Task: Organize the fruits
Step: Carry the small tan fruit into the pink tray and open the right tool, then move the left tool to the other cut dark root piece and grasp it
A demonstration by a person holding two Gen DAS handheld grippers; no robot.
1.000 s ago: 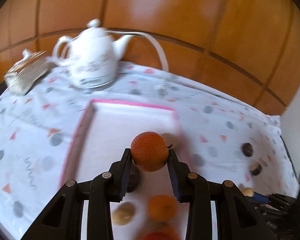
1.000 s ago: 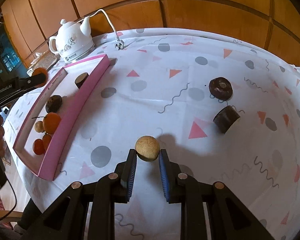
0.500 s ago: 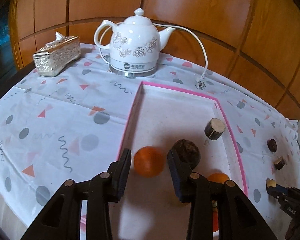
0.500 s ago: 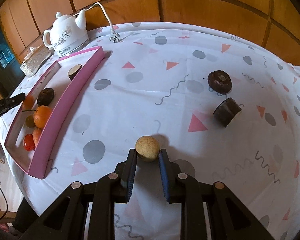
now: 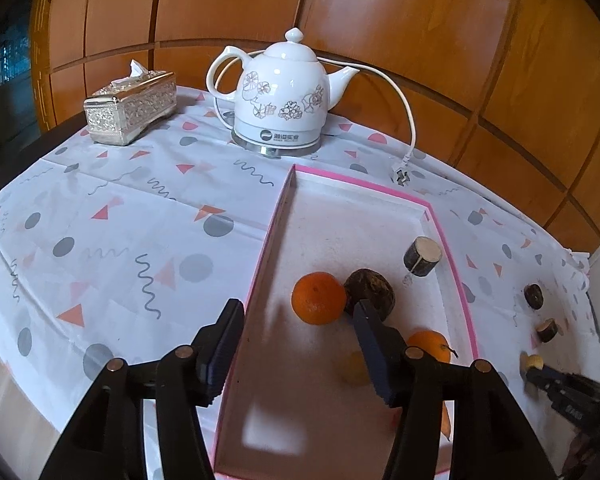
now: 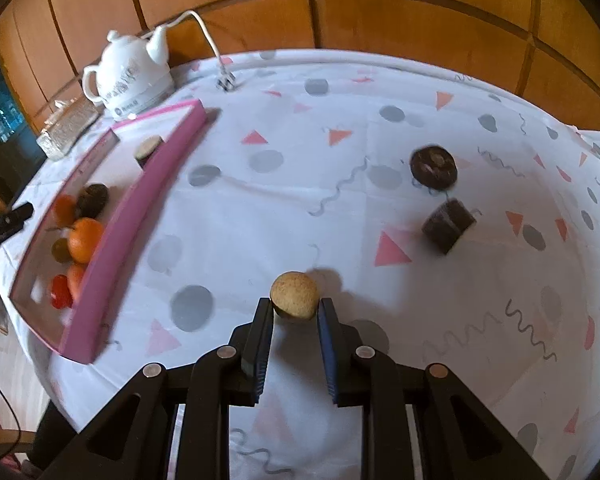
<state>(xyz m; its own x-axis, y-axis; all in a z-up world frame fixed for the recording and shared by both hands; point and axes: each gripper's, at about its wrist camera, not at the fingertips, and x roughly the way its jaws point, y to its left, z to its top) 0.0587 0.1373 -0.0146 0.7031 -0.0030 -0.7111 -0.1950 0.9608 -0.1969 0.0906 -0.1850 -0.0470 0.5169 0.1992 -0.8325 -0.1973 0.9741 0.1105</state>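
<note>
My left gripper (image 5: 298,322) is open and empty above the pink-rimmed tray (image 5: 278,216). An orange (image 5: 318,298) lies on the tray floor just beyond the fingertips, touching a dark brown fruit (image 5: 370,290). A cut wood-like piece (image 5: 422,256), a second orange (image 5: 428,344) and a pale fruit (image 5: 356,368) also lie in the tray. My right gripper (image 6: 294,312) is shut on a tan round fruit (image 6: 295,294) above the tablecloth. The tray (image 6: 140,204) is to its left with several fruits inside.
A white kettle (image 5: 280,96) with cord and plug (image 5: 400,176) stands behind the tray, a silver tissue box (image 5: 130,108) to its left. Two dark brown pieces (image 6: 434,166) (image 6: 448,224) lie on the cloth at the right. The table edge curves near.
My left gripper opened and let go of the orange, which now lies in the tray, then drew back. My right gripper keeps hold of the tan fruit and has shifted slightly.
</note>
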